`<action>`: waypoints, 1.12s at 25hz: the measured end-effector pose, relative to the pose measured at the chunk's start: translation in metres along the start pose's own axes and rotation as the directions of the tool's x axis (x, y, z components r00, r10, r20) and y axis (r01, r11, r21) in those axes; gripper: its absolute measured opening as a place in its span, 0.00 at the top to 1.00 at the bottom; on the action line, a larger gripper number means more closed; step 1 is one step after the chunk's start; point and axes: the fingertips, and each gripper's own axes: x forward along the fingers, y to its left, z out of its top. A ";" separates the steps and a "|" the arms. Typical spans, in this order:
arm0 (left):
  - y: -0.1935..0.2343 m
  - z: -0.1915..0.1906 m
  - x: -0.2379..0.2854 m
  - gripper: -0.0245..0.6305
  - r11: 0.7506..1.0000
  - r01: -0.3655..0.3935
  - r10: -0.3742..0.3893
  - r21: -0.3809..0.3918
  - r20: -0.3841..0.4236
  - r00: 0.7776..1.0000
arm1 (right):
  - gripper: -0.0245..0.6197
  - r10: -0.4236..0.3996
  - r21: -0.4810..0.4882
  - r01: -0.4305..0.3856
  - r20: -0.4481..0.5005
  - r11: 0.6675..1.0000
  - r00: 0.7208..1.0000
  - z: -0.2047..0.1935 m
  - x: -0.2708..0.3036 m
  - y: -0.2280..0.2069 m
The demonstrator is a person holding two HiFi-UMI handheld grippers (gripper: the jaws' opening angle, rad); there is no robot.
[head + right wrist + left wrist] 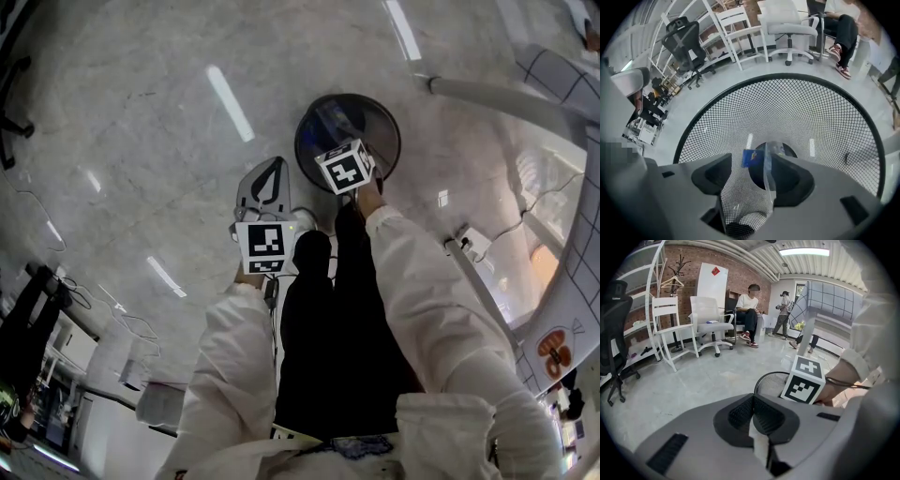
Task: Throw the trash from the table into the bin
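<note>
- Black wire-mesh round bin (820, 117) stands on the pale polished floor (141, 141), straight below the right gripper (751, 165).
- Partly apart, the jaws of the right gripper grip a crumpled clear plastic wrapper (769, 183). It hangs over the bin's mouth, and its visible edge runs along one pad.
- On the wrapper's far end sits a small blue label (752, 158); its print is too small to read.
- Clenched tight, the left gripper (753, 404) pinches a thin white paper scrap (760, 446), held above the floor just beside the bin's rim.
- Bold black-and-white square patterns cover the marker cube (804, 379) on the right gripper.
- Against the brick wall leans a tall white panel (710, 291) with a red diamond-shaped sticker (715, 272); what it says cannot be read.
- White cloth with dark grid lines covers the table (562, 84); low on it is an orange-brown printed figure (555, 349).
</note>
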 end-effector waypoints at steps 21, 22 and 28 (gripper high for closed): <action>-0.004 0.043 -0.054 0.95 0.999 -0.008 0.006 0.035 0.043 0.999 | 0.55 -0.034 0.003 0.034 0.049 0.999 0.998 0.015 -0.079 0.012; -0.004 0.047 -0.060 0.95 0.999 -0.009 0.007 0.039 0.046 0.999 | 0.55 -0.035 0.002 0.035 0.053 0.999 0.998 0.016 -0.087 0.015; -0.011 0.075 -0.097 0.95 0.998 -0.009 0.004 0.066 0.075 0.997 | 0.55 -0.061 -0.003 0.062 0.109 0.998 0.992 0.031 -0.144 0.026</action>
